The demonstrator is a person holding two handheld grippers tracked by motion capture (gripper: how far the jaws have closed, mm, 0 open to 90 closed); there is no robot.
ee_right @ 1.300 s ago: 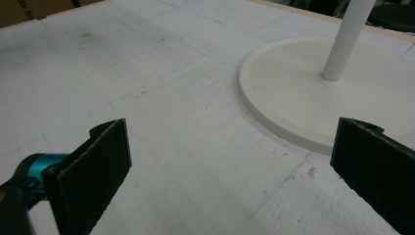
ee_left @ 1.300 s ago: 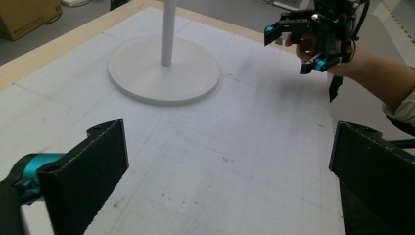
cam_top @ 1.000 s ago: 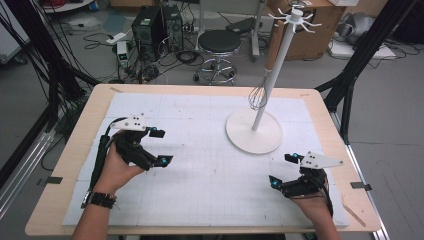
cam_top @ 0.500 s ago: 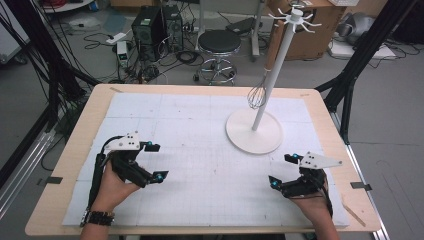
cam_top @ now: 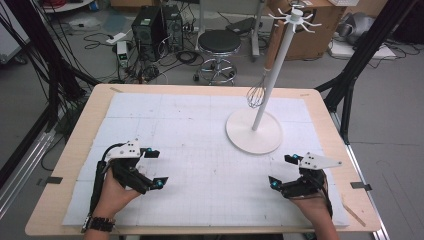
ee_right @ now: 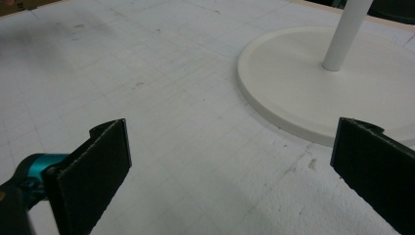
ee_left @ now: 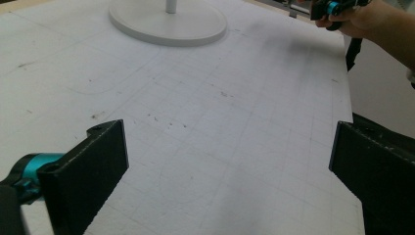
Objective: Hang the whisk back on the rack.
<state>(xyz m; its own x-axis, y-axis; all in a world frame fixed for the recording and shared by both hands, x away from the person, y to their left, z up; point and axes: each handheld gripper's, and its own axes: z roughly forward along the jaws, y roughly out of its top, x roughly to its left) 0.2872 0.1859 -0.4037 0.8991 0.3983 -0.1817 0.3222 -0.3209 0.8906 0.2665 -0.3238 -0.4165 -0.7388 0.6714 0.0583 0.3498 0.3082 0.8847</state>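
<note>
left gripper (cam_top: 153,167) lower left, jaws spread wide and empty, right gripper (cam_top: 283,170) lower right, same deal, whisk (cam_top: 256,95) hanging on white stand (cam_top: 254,131) upper right, no readable writing

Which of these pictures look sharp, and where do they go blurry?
High view: evenly lit and sharp, whisk legible. Left gripper view: black fingers soft, far stand base clearer. Right gripper view: fingers blurred too, mat grid faint.
</note>
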